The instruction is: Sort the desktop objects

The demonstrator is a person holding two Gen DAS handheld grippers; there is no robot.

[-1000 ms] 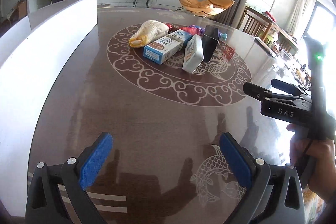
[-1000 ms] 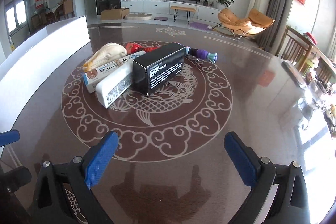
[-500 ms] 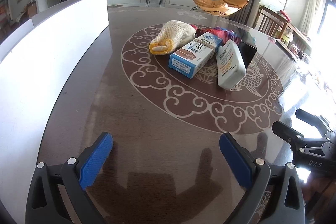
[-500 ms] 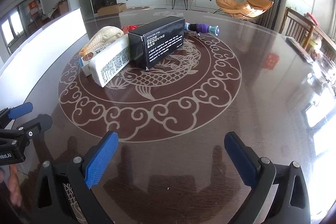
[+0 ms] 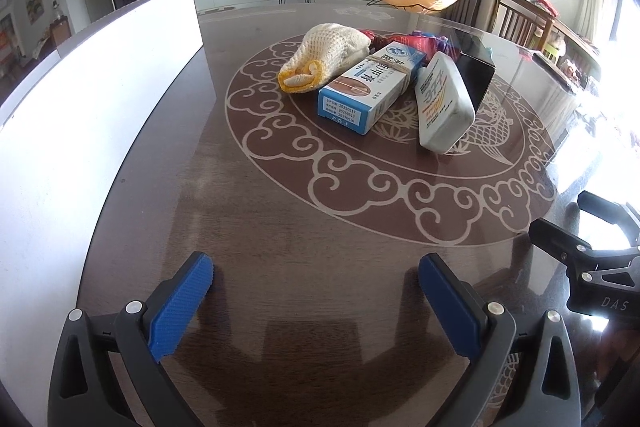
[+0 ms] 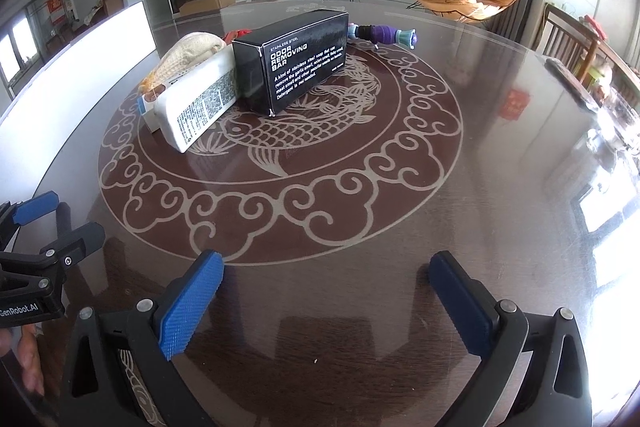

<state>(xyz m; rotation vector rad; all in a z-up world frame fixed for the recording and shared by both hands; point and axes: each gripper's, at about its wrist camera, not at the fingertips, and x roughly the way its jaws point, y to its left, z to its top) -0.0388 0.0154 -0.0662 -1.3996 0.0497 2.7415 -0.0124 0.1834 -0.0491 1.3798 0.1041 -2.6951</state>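
Note:
A cluster of objects lies mid-table: a cream knitted pouch (image 5: 332,57), a blue-white carton (image 5: 370,89), a white bottle (image 5: 440,103) on its side, and a black box (image 5: 476,77). The right wrist view shows the black "Odor Removing Bar" box (image 6: 296,61), the white bottle (image 6: 198,105), the pouch (image 6: 188,57) and a purple toy (image 6: 386,35) behind. My left gripper (image 5: 316,291) is open and empty, well short of the cluster. My right gripper (image 6: 326,287) is open and empty, also short of it.
A white panel (image 5: 92,99) stands along the table's left edge. The brown round table (image 5: 280,235) has a pale fish-and-cloud pattern. The right gripper's body (image 5: 592,267) shows at the right of the left wrist view. Chairs stand beyond the far right edge.
Both grippers have moved closer to the cluster and lowered. The objects appear larger and have not moved. Both stay open.

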